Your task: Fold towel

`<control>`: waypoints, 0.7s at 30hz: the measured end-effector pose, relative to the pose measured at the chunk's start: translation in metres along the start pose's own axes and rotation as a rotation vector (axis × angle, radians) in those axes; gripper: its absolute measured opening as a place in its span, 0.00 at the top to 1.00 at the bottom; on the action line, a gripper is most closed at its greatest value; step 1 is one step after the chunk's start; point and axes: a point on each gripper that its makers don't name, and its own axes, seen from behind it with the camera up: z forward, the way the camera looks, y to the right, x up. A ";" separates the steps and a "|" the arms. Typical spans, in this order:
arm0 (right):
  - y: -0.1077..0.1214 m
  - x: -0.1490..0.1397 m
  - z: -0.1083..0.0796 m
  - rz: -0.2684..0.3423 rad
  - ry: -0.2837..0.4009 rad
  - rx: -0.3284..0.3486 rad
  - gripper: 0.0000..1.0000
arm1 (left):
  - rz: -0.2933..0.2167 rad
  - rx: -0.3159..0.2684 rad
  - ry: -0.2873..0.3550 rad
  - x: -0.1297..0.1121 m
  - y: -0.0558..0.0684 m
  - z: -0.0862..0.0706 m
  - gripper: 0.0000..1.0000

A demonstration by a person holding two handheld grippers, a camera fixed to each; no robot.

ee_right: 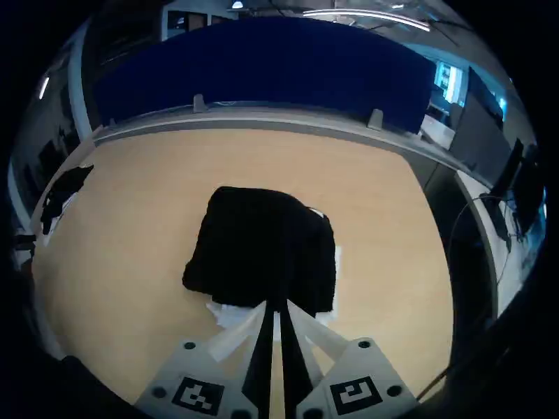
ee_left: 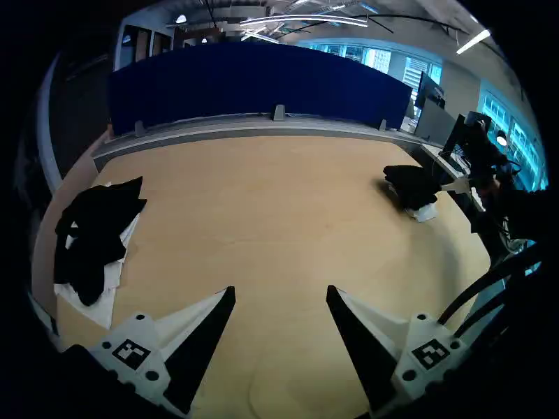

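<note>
A folded black towel [ee_right: 262, 255] lies on a stack of white cloth [ee_right: 222, 312] on the wooden table [ee_right: 140, 209]. My right gripper [ee_right: 277, 307] is shut, its tips meeting at the towel's near edge; I cannot tell whether any cloth is pinched. In the left gripper view this stack [ee_left: 412, 187] sits at the far right, with the right gripper [ee_left: 455, 185] touching its right side. My left gripper [ee_left: 279, 297] hangs open over bare table with nothing between its fingers. A loose heap of black and white towels [ee_left: 94, 237] lies at the table's left edge.
A blue partition [ee_left: 258, 84] on a grey rail closes off the table's far side. Monitors and cables [ee_left: 482, 146] stand on a desk beyond the right edge. The loose heap of towels [ee_right: 61, 190] also lies at the far left in the right gripper view.
</note>
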 end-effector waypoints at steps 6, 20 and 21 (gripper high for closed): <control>0.003 0.009 -0.001 0.007 0.010 0.004 0.94 | -0.004 0.000 0.000 -0.001 0.002 0.000 0.03; 0.008 0.032 -0.007 -0.012 0.041 0.002 0.94 | 0.002 -0.003 0.009 0.003 0.006 -0.002 0.03; 0.008 0.029 -0.006 -0.011 0.036 0.000 0.94 | 0.002 -0.003 0.009 0.003 0.006 -0.003 0.03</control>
